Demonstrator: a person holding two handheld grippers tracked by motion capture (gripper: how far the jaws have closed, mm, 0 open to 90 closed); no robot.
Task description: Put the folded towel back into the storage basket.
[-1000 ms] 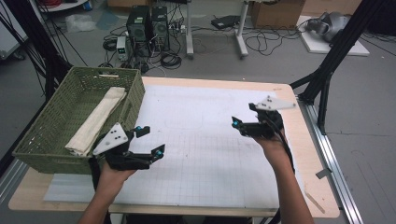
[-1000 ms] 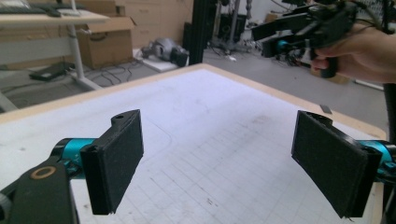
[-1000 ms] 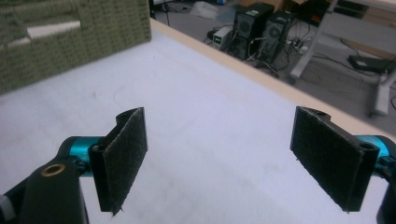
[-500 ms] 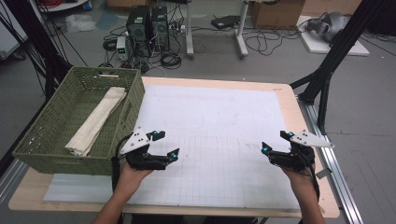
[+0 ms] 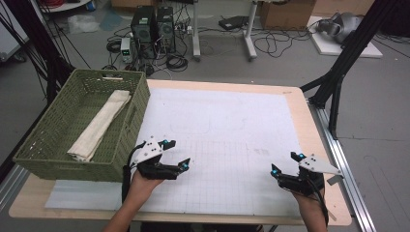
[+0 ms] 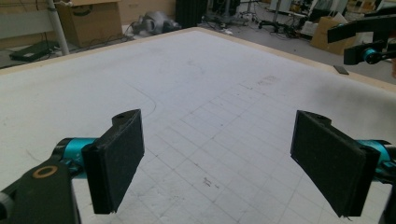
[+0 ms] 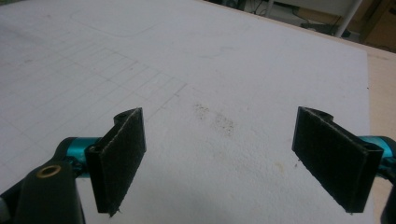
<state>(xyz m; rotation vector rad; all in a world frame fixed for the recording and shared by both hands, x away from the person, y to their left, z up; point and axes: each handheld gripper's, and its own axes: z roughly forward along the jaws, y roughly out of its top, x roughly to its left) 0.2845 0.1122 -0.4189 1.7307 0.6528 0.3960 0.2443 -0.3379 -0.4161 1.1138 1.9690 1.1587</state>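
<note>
Plainly, both tools are empty and resting low at the near edge of the table [image 5: 309, 125]: the left gripper [image 5: 175, 155] has its jaws spread wide with nothing but gridded white mat [image 5: 227, 140] between them, and the right gripper [image 5: 285, 164] is likewise fully spread over a faintly stained patch of that mat, grasping nothing; the nearest thing to work on is the folded cloth [image 5: 99, 128], a long cream strip lying lengthwise inside the green basket [image 5: 138, 104] at the table's left side, its near end low against the basket's front wall; it lies beyond and to the left of the left gripper, just across the basket's right wall, and well apart from the right gripper, which sits across the table near the right edge; judging from this, the step in hand looks like a pause with both hands parked, and a reach for the cloth would fall to the left hand; to do it well, lift the gripper clear over the woven rim before descending, keep the jaws wide until they straddle the strip across its narrow width, and pinch through all the folded layers near one end so the cloth comes up whole rather than unrolling; mind the trailing cable against the basket's edge.
</note>
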